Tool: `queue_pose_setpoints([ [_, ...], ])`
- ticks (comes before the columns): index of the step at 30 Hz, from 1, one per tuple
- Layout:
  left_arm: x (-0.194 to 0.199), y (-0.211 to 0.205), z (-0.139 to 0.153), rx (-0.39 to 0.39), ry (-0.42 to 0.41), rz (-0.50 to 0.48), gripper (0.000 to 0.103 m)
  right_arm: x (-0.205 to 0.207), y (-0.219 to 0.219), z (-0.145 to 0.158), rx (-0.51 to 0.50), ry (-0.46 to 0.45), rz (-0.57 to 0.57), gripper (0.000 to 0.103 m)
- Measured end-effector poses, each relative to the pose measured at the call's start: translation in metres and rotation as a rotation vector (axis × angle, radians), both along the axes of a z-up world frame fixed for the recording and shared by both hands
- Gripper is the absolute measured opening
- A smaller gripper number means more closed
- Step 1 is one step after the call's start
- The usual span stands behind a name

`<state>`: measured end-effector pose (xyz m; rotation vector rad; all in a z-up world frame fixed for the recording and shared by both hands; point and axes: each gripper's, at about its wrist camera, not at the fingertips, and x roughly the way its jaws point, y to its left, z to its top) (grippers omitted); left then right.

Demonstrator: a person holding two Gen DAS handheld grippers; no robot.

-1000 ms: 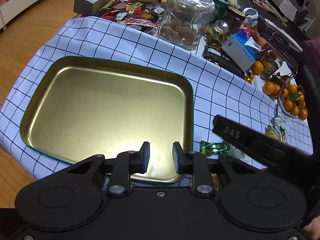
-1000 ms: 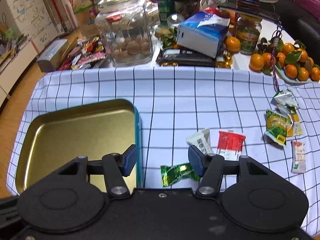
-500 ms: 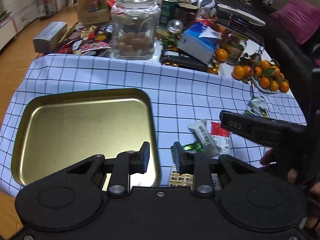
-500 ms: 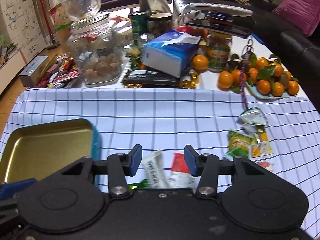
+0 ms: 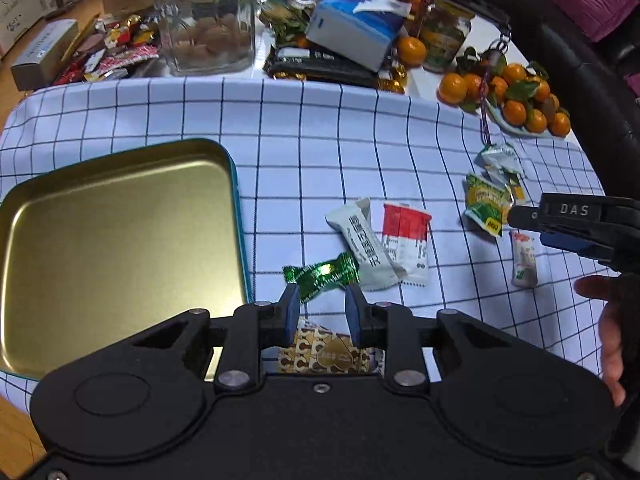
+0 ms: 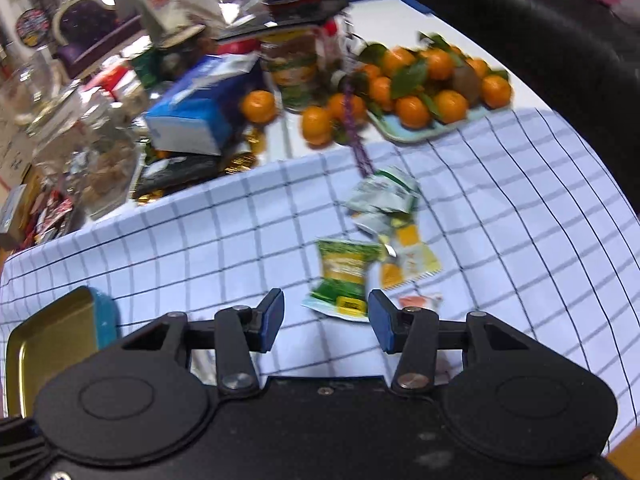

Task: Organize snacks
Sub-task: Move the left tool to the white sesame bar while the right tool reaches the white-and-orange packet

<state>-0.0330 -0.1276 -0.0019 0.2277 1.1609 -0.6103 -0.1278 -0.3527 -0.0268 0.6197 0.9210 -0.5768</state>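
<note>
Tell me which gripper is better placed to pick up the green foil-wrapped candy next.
Left. The left gripper has its open jaws lined up just short of the green foil candy, beside the gold tray. The right gripper is aimed at the green-yellow packet further from the tray.

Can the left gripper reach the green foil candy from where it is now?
Probably yes. The left gripper is open just short of the green foil candy, which lies free on the checked cloth; only one end touches the white bar.
</note>
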Motion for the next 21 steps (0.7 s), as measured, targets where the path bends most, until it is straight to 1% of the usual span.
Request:
queue_pose_setpoints([
  [2,-0.001,-0.003,-0.003,0.010,0.007,-0.011,0.035,-0.006,-0.010,-0.007,0.034,0.025,-0.010,0.048],
  [4,-0.002,-0.008,-0.004,0.018,0.006,-0.018,0.035,-0.014,-0.019,-0.011,0.044,0.034,-0.036,0.042],
  [8,0.000,-0.014,-0.008,0.019,0.026,-0.012,0.035,-0.028,-0.032,-0.017,-0.008,0.054,-0.080,0.041],
  [12,0.003,-0.022,-0.010,0.015,0.042,-0.005,0.035,-0.033,-0.039,-0.021,-0.050,0.071,-0.126,0.041],
  [14,0.003,-0.027,-0.010,0.016,0.033,-0.007,0.035,-0.034,-0.042,-0.023,-0.023,0.059,-0.132,0.041],
  [17,0.005,-0.033,-0.010,0.014,0.030,-0.007,0.035,-0.031,-0.043,-0.025,0.051,0.025,-0.122,0.041],
  [19,0.007,-0.036,-0.012,0.006,0.051,0.001,0.035,-0.027,-0.039,-0.026,0.072,0.009,-0.107,0.041],
  [21,0.010,-0.038,-0.014,-0.001,0.084,0.018,0.035,-0.022,-0.034,-0.028,0.062,0.018,-0.079,0.041],
])
